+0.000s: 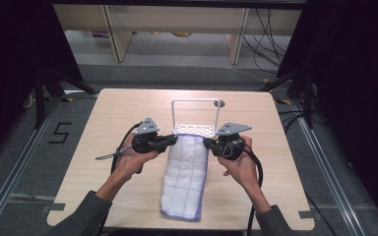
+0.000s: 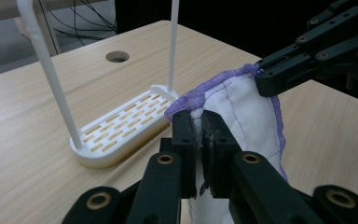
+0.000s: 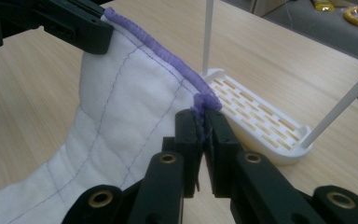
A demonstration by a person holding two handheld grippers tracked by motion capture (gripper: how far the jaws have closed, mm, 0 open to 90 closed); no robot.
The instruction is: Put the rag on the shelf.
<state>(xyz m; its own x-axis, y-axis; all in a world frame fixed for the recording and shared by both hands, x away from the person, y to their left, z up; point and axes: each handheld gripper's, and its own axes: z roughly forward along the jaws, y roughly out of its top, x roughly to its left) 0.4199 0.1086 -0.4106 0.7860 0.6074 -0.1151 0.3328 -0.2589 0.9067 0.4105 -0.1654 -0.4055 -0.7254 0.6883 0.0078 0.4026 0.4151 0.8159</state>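
A white quilted cloth point(image 1: 184, 172) with a purple hem lies lengthwise on the table, its far end lifted. My left gripper point(image 1: 173, 139) is shut on the cloth's far left corner point(image 2: 193, 114). My right gripper point(image 1: 206, 143) is shut on the far right corner point(image 3: 205, 105). The hem point(image 3: 163, 51) stretches between both grippers just in front of a white rack point(image 1: 195, 129). The rack has a slotted base point(image 2: 121, 128) and a tall wire hoop point(image 1: 195, 101). In the left gripper view the right gripper point(image 2: 265, 74) pinches the cloth at upper right.
The wooden table point(image 1: 103, 142) has a round hole point(image 1: 219, 103) behind the rack. Bare tabletop lies left and right of the cloth. Shelving legs and cables stand on the floor beyond the far edge.
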